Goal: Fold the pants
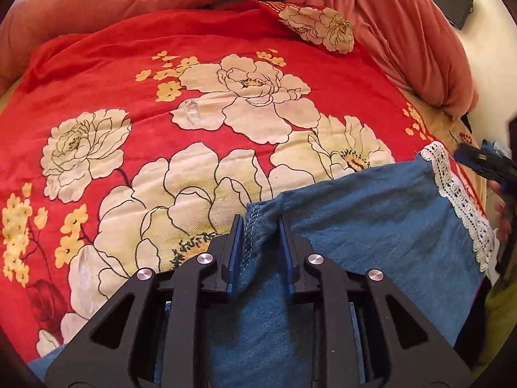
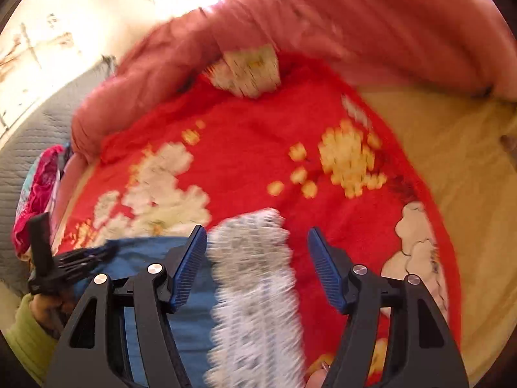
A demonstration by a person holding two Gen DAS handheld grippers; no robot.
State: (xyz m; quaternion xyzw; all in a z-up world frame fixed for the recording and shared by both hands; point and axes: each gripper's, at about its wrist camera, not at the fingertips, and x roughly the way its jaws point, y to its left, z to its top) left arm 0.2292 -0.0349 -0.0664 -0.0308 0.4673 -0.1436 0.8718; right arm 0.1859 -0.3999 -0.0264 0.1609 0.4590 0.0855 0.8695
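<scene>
Your left tongs [image 1: 260, 242] pinch a stitched seam of the blue denim pants [image 1: 371, 226] lying near you on the red floral bedspread [image 1: 194, 64], while your spread right tongs [image 2: 257, 268] straddle their white lace hem [image 2: 255, 278], running near-to-far.

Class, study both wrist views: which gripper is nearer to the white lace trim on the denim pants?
Right. The right gripper is open with the lace trim lying between its fingers. The left gripper is shut on a stitched fold of the pants, away from the trim.

One pair of blue denim pants [image 1: 371, 220] with one white lace hem [image 1: 458, 194] lay there, plus one red floral bedsheet [image 1: 161, 74], one salmon-pink quilt [image 1: 404, 16] and two black grippers.
</scene>
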